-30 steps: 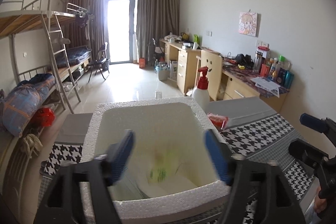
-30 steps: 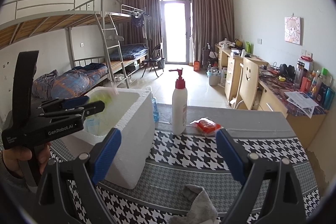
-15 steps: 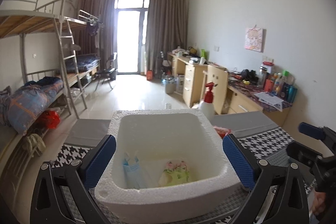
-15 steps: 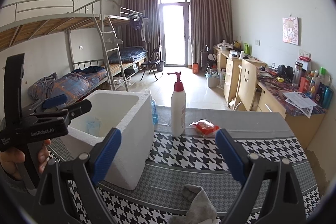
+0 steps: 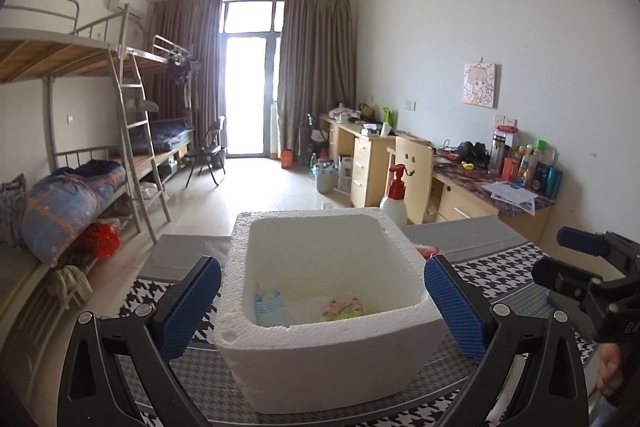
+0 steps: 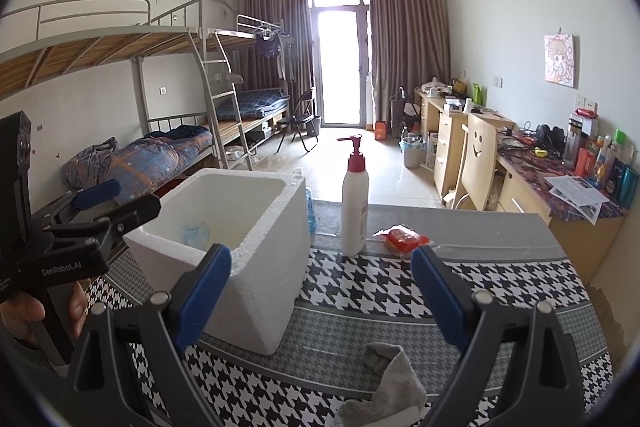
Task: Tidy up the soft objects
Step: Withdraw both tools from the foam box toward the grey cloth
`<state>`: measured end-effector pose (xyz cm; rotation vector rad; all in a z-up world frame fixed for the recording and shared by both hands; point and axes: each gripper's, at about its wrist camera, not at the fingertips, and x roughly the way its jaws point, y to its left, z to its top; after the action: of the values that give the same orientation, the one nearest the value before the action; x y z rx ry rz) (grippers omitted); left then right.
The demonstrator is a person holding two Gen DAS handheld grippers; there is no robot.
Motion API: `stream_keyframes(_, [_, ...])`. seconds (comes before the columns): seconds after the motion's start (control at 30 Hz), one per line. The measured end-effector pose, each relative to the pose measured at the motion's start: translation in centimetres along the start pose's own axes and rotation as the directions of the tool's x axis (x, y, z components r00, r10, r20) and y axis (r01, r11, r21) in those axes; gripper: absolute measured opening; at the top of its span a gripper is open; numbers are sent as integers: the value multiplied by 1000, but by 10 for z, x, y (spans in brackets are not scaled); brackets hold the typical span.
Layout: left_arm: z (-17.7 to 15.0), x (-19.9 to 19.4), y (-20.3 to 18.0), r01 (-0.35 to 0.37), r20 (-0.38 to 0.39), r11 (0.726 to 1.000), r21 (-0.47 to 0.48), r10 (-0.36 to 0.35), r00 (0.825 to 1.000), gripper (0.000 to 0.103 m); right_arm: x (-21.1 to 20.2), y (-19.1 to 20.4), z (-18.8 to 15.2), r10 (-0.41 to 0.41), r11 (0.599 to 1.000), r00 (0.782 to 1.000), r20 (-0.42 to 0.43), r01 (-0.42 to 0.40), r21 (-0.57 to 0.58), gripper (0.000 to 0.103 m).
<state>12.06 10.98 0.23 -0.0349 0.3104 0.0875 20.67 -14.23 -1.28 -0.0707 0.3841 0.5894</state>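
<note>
A white foam box (image 5: 328,347) stands on the houndstooth tablecloth (image 6: 500,291). Inside it lie a light blue striped cloth (image 5: 267,307) and a floral green cloth (image 5: 344,308). My left gripper (image 5: 322,311) is open and empty, held in front of the box's near wall; it also shows at the left of the right wrist view (image 6: 116,203). My right gripper (image 6: 322,297) is open and empty, to the right of the box (image 6: 240,247). A grey cloth (image 6: 386,383) lies on the table just below it.
A white pump bottle with a red top (image 6: 354,203) stands behind the box, with a red packet (image 6: 402,238) beside it. A water bottle (image 6: 309,209) is behind the box. Bunk beds are at the left, desks at the right.
My left gripper has opened wide and pulled back from inside the box, leaving the floral green cloth on its floor. The right gripper has stayed almost still.
</note>
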Motion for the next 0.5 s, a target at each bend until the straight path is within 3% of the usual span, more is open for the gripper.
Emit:
stream_keyframes(0.13, [-4,-3,-1,1,-6,1000,2,-1,1000,102,-2,1,-1,-4,1000,1000,3,4,3,94])
stream_keyframes(0.27, [-9,-4,4,69,-49,997,-23,-70,996,102,-4,2,-4,-5,1000,1000,1,5,2,94])
stream_keyframes(0.5, [-12,-18,-1,50,-24,999,-12,-50,998,102,-10,3,-9,-7,1000,1000,4,7,6,94])
